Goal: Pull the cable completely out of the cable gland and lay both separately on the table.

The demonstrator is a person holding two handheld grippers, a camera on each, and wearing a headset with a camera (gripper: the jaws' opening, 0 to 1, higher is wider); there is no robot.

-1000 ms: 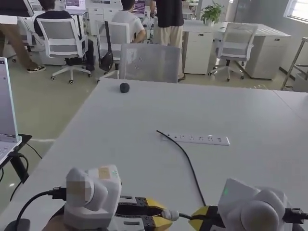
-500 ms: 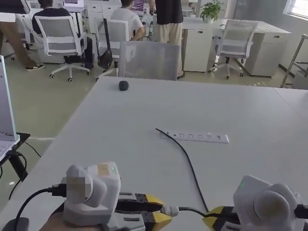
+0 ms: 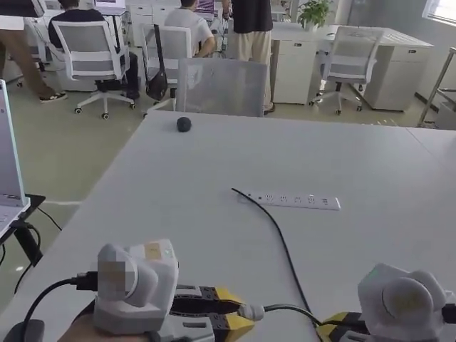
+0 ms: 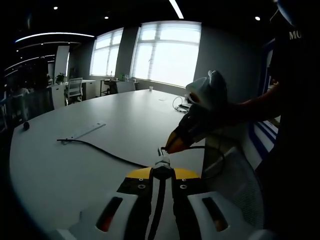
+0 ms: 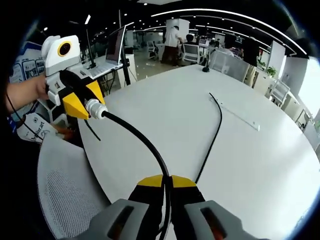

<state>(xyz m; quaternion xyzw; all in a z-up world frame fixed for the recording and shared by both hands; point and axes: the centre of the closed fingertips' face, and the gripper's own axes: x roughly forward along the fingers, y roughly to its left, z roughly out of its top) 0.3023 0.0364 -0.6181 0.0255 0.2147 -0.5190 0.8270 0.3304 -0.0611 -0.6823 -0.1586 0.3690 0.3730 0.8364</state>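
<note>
At the table's near edge, the white cable gland (image 3: pixel 249 311) sits in the yellow jaws of my left gripper (image 3: pixel 239 318), which is shut on it. The black cable (image 3: pixel 285 249) leaves the gland, bows right to my right gripper (image 3: pixel 330 330), then runs across the table to a free end near the power strip. The left gripper view has the gland (image 4: pixel 161 163) at my left gripper's (image 4: pixel 161 174) tips, with the right gripper (image 4: pixel 172 145) just beyond. In the right gripper view my right gripper (image 5: pixel 167 181) is shut on the cable (image 5: pixel 145 140), a short span from the gland (image 5: pixel 95 109).
A white power strip (image 3: pixel 299 201) lies mid-table beside the cable's far end. A small dark ball (image 3: pixel 184 124) rests near the far edge, with a grey mesh chair (image 3: pixel 221 87) behind it. A laptop (image 3: pixel 8 171) stands left of the table. People sit and stand at desks beyond.
My right gripper has moved right, away from the left gripper. A longer stretch of cable now shows between the gland and the right jaws. The left gripper has stayed put.
</note>
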